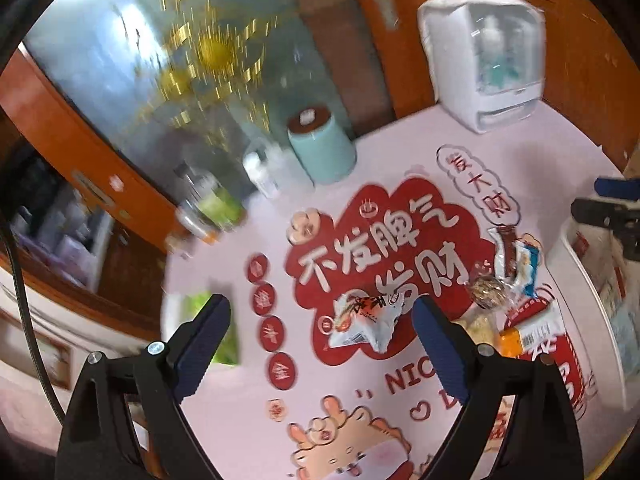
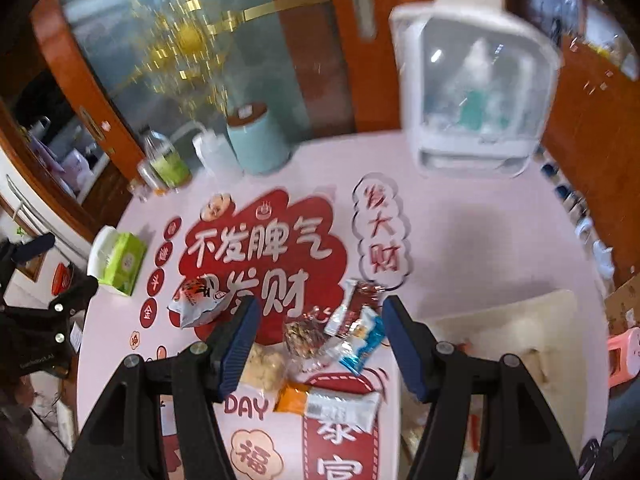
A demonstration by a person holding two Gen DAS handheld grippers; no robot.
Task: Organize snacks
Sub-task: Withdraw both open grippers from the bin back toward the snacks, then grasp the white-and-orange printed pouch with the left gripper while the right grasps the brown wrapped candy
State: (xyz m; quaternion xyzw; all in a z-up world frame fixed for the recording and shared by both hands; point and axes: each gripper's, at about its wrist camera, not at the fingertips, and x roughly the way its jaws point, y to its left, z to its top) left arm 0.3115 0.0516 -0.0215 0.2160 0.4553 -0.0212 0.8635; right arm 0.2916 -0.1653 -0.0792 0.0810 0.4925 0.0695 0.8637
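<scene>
Several snack packets lie on a pink printed tablecloth [image 2: 460,240]. A white packet with orange print [image 1: 364,326] lies below and between the fingers of my left gripper [image 1: 320,322], which is open and holds nothing. To its right are a brown and blue packet [image 1: 516,264] and a clear packet of nuts [image 1: 486,290]. My right gripper [image 2: 320,342] hangs open over that pile: the nut packet [image 2: 304,334], a blue and white packet [image 2: 362,340], a pale yellow one [image 2: 262,364] and an orange and white one [image 2: 340,400]. Nothing is pressed between its pads.
A white bin [image 2: 560,300] stands right of the pile. At the back stand a teal canister [image 2: 256,140], a white appliance [image 2: 472,92] and bottles [image 2: 160,156]. A green tissue pack [image 2: 120,260] sits at the left edge. A pink stool [image 2: 624,352] is beside the table.
</scene>
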